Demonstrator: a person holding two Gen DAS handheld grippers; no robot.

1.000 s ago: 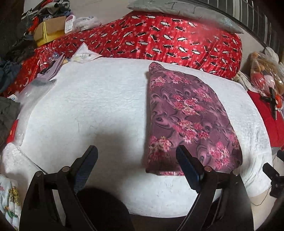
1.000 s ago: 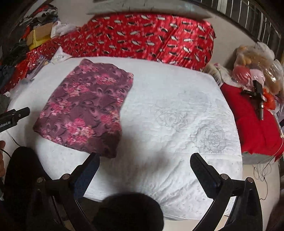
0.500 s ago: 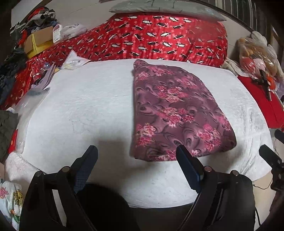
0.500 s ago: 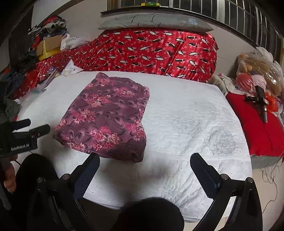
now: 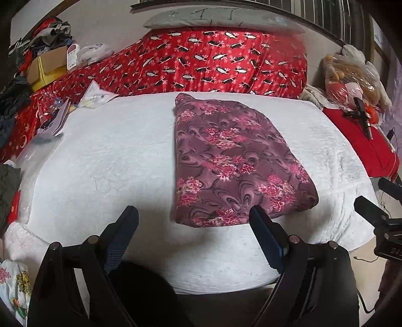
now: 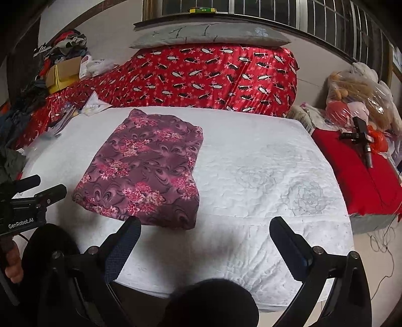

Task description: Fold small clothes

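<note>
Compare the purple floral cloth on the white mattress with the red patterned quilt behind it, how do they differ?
The purple floral cloth is folded into a flat, compact rectangle; the red patterned quilt is a bulky mound. The cloth bears pink flowers; the quilt bears black and white leaf shapes. The cloth looks matte, the quilt shiny. Both are printed fabric.

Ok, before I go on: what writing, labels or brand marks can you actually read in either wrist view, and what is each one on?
"GenRobot.AI": white lettering on the side of the left gripper, seen in the right wrist view.
Card tag on the box at back left: printed, too small to read.
Green and yellow object on the window ledge: has marks, too blurred to read.
Papers by the red quilt: print unreadable.
Nothing readable on the folded floral cloth.
</note>
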